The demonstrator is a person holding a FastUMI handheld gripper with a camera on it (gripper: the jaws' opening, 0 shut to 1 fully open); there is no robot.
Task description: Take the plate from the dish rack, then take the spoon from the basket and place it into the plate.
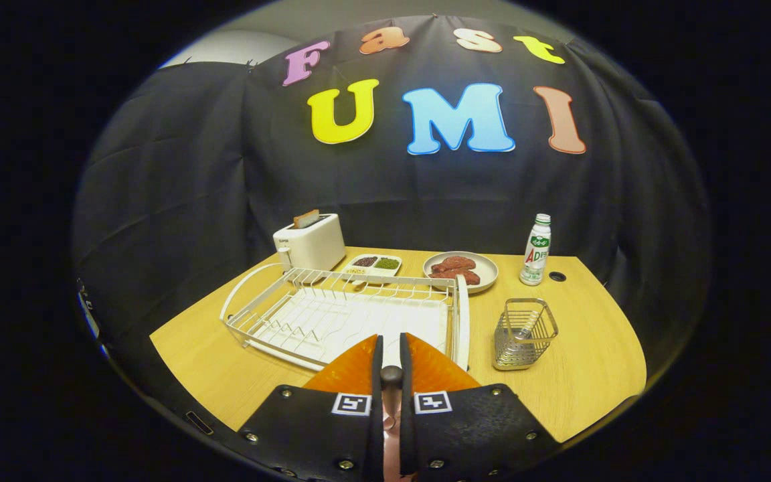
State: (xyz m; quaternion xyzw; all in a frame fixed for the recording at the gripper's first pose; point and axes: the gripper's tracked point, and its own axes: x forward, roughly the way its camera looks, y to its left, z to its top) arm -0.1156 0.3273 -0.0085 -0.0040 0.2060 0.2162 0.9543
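The gripper [391,345] hangs above the near edge of the table [579,381] with its fingers drawn close together, only a thin slit between them, and nothing gripped. Just ahead of the fingertips sits the white wire dish rack [332,314] on its drip tray. The plate [462,321] stands on edge in the rack's end slot, just ahead of the fingers and a little to their right, so that what shows is a narrow white rim running away from the gripper. Further right, near the rack but apart from it, is the wire basket [524,333]; a spoon [525,328] seems to stand inside it, though the mesh makes this hard to tell for sure. Beyond the rack are a toaster [310,242], a divided tray [375,264], a dish of reddish food [460,270] and a bottle [536,249], none of them part of the job. The plate looks like glazed ceramic or melamine: rigid, fairly heavy for a two-finger pinch, smooth enough to slip, and likely to chip if knocked against the wires. The sensible hold is on the upper rim, one finger on each face, which means the jaws must first widen to straddle the edge, then lift straight up out of the slot.
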